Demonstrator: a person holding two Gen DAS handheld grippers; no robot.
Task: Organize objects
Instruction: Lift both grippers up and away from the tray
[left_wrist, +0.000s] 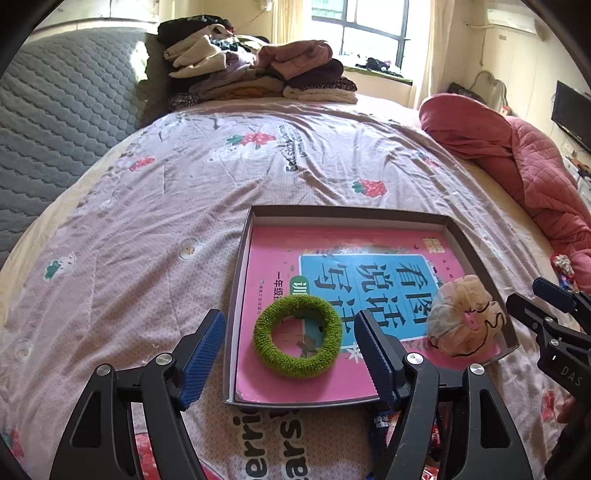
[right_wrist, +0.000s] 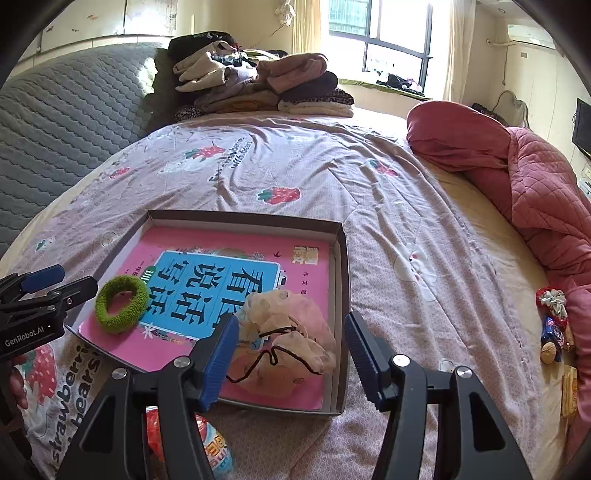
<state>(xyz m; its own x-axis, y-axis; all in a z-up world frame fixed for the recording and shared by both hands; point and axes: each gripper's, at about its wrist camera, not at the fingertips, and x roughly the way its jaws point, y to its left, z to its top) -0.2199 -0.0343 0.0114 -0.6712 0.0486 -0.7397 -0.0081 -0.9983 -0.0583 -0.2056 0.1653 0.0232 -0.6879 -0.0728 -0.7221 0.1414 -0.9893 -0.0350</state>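
Left wrist view: left tool (left_wrist: 290, 349) at bottom center, jaws wide apart, holding nothing. Green hair tie (left_wrist: 297, 336) lies between the fingers, on pink book (left_wrist: 273, 254) inside shallow box (left_wrist: 236, 291) on the bed (left_wrist: 147, 221). Peach scrunchie (left_wrist: 465, 319) sits in box's lower right corner. Right tool at right edge, state can't tell here.

Right wrist view: right tool (right_wrist: 291, 345) bottom center, jaws wide apart, empty, peach scrunchie (right_wrist: 288, 332) just ahead btwn fingers. Green hair tie (right_wrist: 122, 304) at left of box (right_wrist: 341, 280). Clothes pile (right_wrist: 258, 81) at top; red quilt (right_wrist: 517, 173) at right.
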